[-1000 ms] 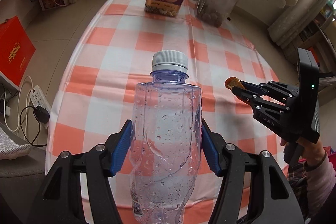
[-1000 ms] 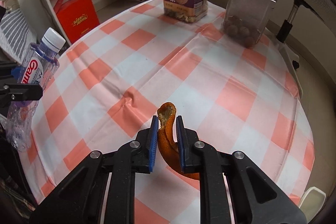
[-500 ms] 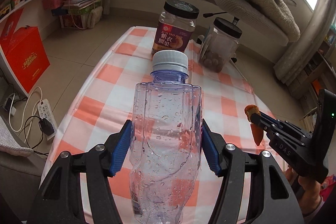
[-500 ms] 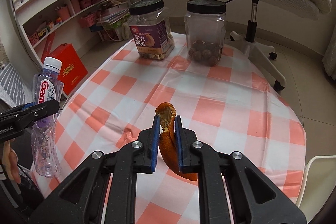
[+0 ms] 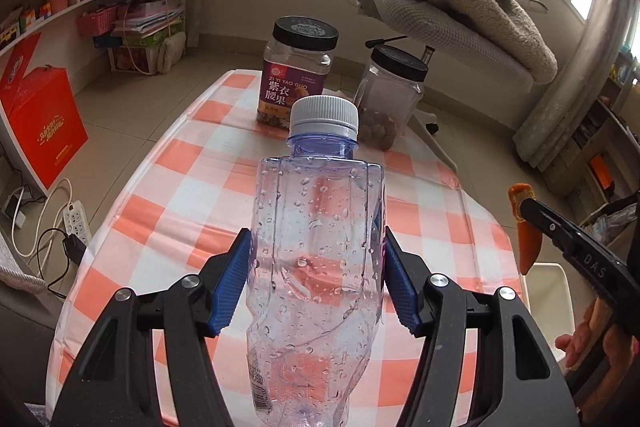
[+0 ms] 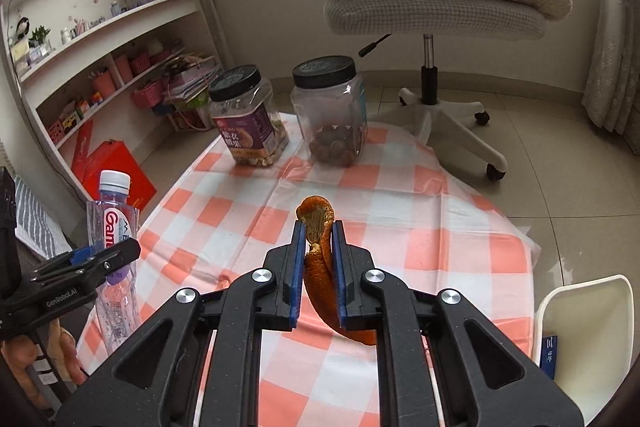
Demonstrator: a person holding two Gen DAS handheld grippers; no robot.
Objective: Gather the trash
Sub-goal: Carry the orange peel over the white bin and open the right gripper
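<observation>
Fingers of both grippers are clenched on trash: the left gripper [image 5: 318, 283] squeezes a clear bottle [image 5: 316, 259] between its blue pads, the body dented where they press, white cap pointing away beyond the fingertips; the right gripper [image 6: 317, 267] pinches a curled strip of orange peel [image 6: 320, 263], its top poking out past the fingertips and its tail hanging below them. Both loads are held in the air over a table [image 6: 440, 251] with an orange-and-white checked cloth. Far beyond the fingers, at the table's far end, stand two black-lidded jars [image 6: 328, 115], not trash by the look of them. A white bin [image 6: 592, 331] sits off the table's edge, low and to the right of the right fingers, with a small blue item inside. The step in hand seems to be carrying the picked-up trash away from the table. Next, each gripper likely needs to swing over the bin's mouth and let go, peel first since it is nearer, keeping the bottle clear of the rim
</observation>
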